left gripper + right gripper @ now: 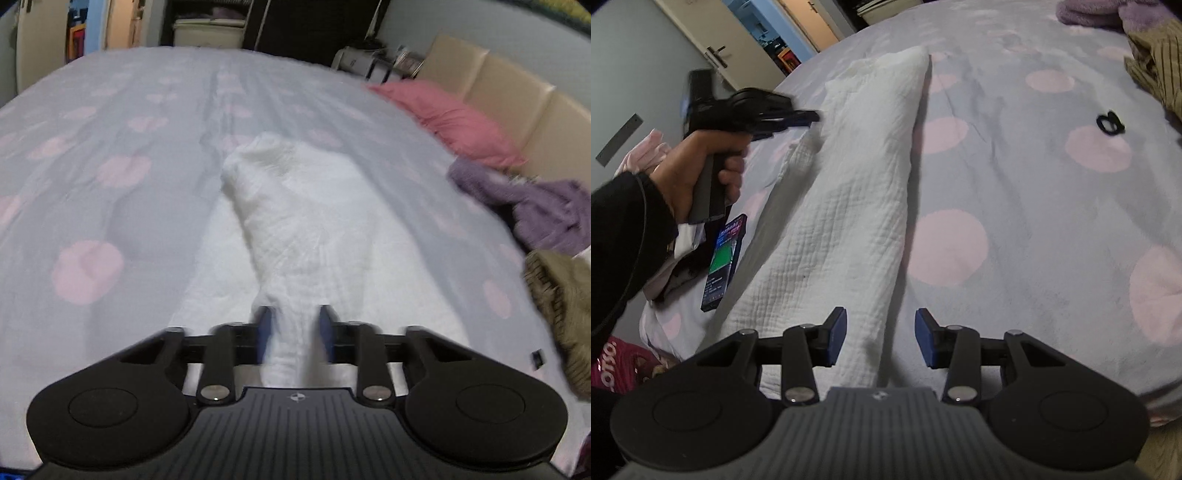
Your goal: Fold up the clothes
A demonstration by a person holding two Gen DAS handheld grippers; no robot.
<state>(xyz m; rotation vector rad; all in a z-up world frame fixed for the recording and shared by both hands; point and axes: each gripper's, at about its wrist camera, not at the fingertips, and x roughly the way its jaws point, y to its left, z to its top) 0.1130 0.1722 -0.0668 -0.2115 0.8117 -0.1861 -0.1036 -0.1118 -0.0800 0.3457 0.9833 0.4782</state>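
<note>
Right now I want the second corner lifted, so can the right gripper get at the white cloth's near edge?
Probably yes: the right gripper is open, the white cloth lies just below and ahead, nothing between.

pink pillow | phone | black hair tie

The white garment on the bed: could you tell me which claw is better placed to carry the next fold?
Probably the left claw: it is shut on the white garment. The right claw is open over its edge.
</note>
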